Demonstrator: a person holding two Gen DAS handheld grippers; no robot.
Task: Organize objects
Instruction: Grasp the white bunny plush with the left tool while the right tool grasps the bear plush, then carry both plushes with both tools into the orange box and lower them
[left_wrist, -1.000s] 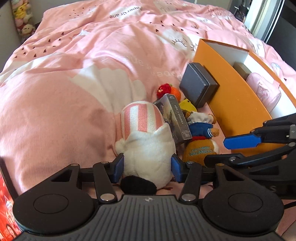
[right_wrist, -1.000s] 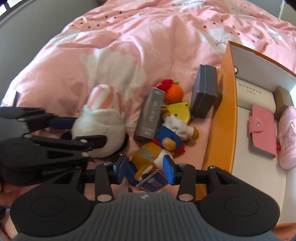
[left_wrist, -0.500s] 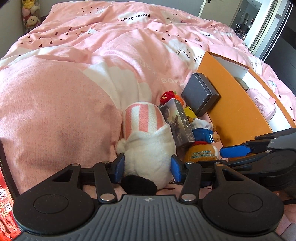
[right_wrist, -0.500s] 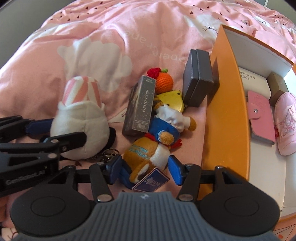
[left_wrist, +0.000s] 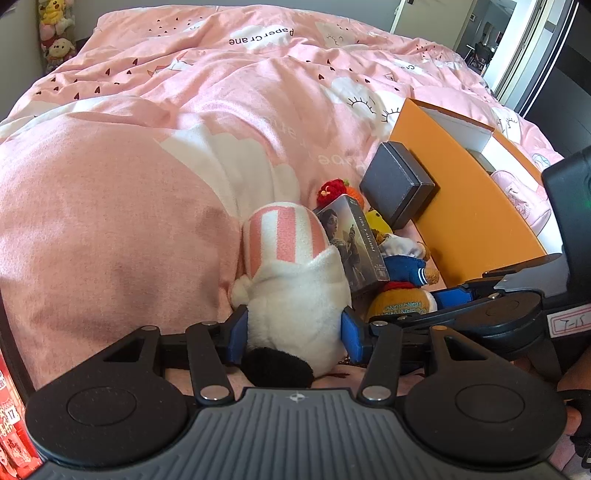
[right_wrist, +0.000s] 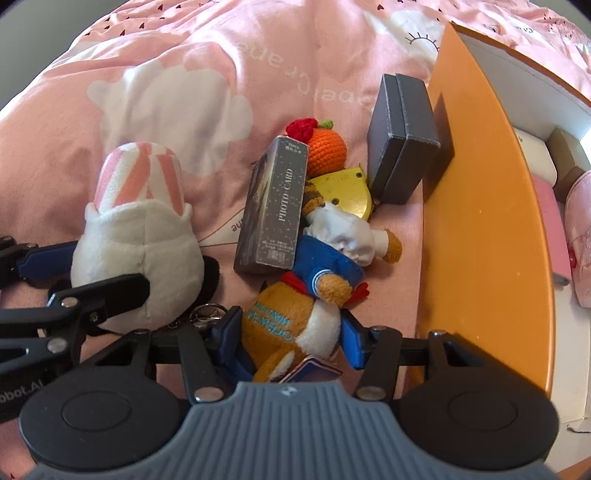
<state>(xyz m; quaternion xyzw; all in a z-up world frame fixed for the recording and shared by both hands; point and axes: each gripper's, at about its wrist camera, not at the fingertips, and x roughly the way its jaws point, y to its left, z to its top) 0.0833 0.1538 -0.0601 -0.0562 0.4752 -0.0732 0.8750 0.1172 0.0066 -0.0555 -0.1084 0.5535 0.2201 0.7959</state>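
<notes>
Left wrist cam: sits just behind its own fingers, angled down and fwd across the pink duvet (left_wrist: 147, 221), close on the white plush (left_wrist: 295, 299), w/ the orange box (left_wrist: 469, 206) off to the right. Right wrist cam: tipped steeper, nearly top-down, very close over the bear plush (right_wrist: 295, 317), orange box (right_wrist: 480, 221) along its right edge. Shared by both: white plush (right_wrist: 140, 254), photo-card box (left_wrist: 354, 247) (right_wrist: 277, 206), grey case (left_wrist: 397, 184) (right_wrist: 404, 147), plus each other's fingers.
</notes>
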